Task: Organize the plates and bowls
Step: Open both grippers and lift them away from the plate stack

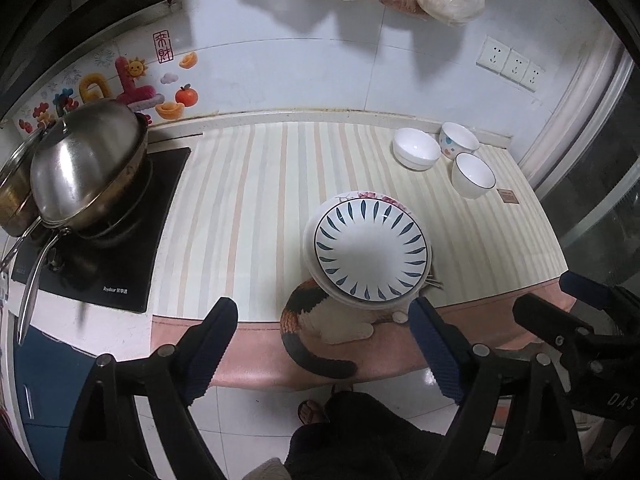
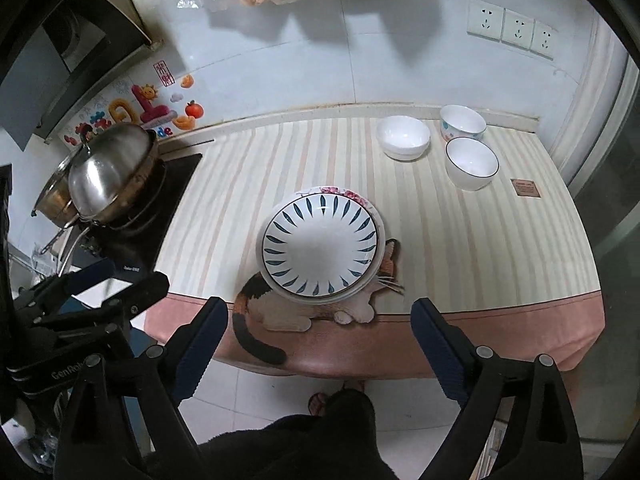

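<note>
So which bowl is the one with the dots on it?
Look at the striped countertop and follow it to the far right corner by the wall, under the sockets. Three bowls stand there. The dotted bowl is nearest the wall, and only it has coloured spots outside; the others are plain white.

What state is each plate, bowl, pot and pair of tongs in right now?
Leaf-pattern plate: empty, top of stack.
Floral plate: beneath it.
Three bowls: upright, empty, unstacked.
Wok: lidded, on stove.
Left tongs: open, empty.
Right tongs: open, empty.
</note>
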`<act>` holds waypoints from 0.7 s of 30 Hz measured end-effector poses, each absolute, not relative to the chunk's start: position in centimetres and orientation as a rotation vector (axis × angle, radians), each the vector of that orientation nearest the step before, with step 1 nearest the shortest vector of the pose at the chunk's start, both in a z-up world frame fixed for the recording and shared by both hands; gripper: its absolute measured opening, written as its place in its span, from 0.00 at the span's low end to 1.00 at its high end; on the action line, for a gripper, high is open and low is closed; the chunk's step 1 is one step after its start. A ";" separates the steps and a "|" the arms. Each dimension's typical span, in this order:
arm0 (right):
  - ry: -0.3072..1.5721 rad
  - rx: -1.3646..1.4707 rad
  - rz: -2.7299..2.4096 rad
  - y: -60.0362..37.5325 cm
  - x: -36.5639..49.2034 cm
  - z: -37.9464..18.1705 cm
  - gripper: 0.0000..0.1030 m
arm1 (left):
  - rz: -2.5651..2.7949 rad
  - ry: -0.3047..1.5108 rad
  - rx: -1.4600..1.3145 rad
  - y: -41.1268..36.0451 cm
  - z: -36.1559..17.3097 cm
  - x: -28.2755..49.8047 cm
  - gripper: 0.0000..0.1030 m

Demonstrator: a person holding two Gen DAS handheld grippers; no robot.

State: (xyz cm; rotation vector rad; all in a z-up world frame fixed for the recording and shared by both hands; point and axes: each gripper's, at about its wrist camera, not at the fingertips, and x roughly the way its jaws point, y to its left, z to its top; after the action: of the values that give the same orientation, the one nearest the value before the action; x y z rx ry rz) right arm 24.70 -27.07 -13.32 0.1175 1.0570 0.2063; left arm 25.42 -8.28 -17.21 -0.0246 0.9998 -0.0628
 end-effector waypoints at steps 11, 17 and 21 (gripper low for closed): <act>1.059 0.239 0.202 -30.5 27.7 -14.4 0.93 | -0.043 1.001 -0.033 -9.4 -17.2 28.3 0.85; 1.071 0.286 0.179 -34.7 33.2 -15.9 0.94 | -0.052 0.986 -0.040 -12.3 -16.9 34.6 0.85; 1.092 0.339 0.179 -38.2 38.6 -17.7 0.94 | -0.072 1.024 -0.062 -14.9 -18.0 41.2 0.85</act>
State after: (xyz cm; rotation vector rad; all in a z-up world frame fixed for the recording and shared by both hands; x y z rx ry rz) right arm 38.60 -38.21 -17.72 0.3390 1.0920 0.1787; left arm 41.16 -14.93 -17.98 -0.0619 1.0244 -0.0722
